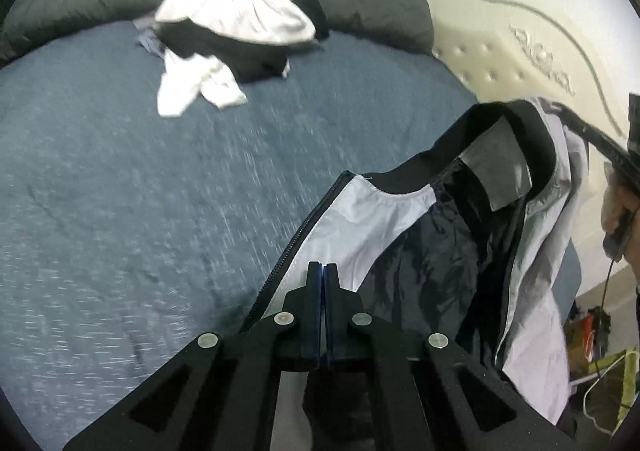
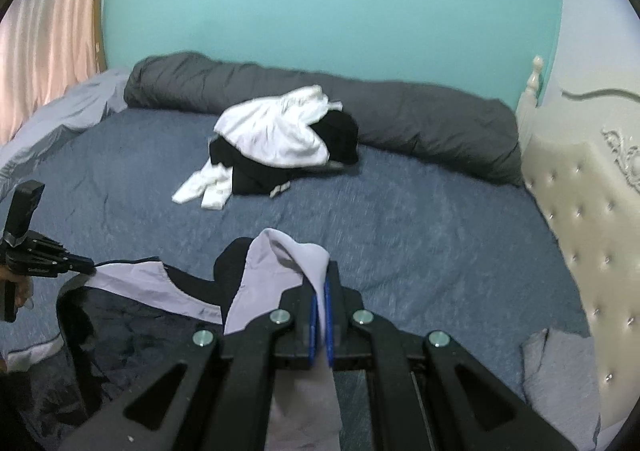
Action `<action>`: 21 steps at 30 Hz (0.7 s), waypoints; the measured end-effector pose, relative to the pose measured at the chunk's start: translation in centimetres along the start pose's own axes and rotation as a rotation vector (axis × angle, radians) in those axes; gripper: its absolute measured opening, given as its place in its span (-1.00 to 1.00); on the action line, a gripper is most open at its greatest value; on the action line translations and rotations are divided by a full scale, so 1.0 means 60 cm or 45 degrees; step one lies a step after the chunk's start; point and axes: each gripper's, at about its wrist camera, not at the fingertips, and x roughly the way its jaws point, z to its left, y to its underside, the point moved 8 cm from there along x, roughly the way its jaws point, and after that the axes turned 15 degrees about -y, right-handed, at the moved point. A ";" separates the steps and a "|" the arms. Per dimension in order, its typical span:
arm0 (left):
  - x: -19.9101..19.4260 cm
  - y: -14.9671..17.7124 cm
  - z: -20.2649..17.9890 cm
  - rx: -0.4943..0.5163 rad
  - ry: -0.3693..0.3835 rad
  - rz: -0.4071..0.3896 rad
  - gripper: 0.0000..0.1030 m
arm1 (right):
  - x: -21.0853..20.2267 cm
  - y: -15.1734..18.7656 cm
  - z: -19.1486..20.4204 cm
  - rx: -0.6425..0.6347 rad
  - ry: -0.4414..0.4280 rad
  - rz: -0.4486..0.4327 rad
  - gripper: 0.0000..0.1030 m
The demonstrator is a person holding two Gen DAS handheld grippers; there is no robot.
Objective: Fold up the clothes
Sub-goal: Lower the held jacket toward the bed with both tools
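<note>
both wrist views look steeply down, sharing the bed and clothes pile.

Both grippers are matte black: the left gripper and right gripper have blue-edged pads, angled arms with slot cut-outs, and round silver screws at the joints. A thin dark cable hangs beside a hand.

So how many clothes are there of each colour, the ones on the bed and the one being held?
White clothes in the pile: 2, the top one and the smaller one in front.
Black clothes in the pile: at least 1; more may be hidden.
Lilac and black jacket, held by the left gripper and right gripper: 1.
Total: at least 4.
</note>
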 end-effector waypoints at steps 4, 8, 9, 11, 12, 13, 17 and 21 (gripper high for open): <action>-0.049 -0.020 0.020 -0.019 -0.019 -0.052 -0.99 | -0.031 -0.057 0.007 -0.014 0.024 -0.072 -0.95; -0.096 -0.042 0.049 -0.061 -0.050 -0.101 -0.99 | -0.042 -0.116 0.027 -0.053 0.038 -0.116 -0.95; -0.105 -0.047 0.060 -0.079 -0.058 -0.107 -0.99 | -0.042 -0.133 0.032 -0.063 0.041 -0.125 -0.95; -0.123 -0.060 0.082 -0.103 -0.078 -0.124 -0.99 | -0.041 -0.176 0.046 -0.080 0.046 -0.156 -0.95; -0.133 -0.068 0.093 -0.116 -0.087 -0.134 -0.99 | -0.039 -0.194 0.050 -0.083 0.046 -0.170 -0.95; -0.144 -0.076 0.105 -0.131 -0.096 -0.146 -0.99 | -0.037 -0.213 0.054 -0.084 0.049 -0.183 -0.95; -0.188 -0.110 0.159 -0.190 -0.143 -0.191 -0.99 | -0.025 -0.286 0.068 -0.093 0.055 -0.232 -0.95; -0.215 -0.135 0.213 -0.260 -0.183 -0.237 -0.99 | 0.020 -0.311 0.067 -0.089 0.057 -0.203 -0.95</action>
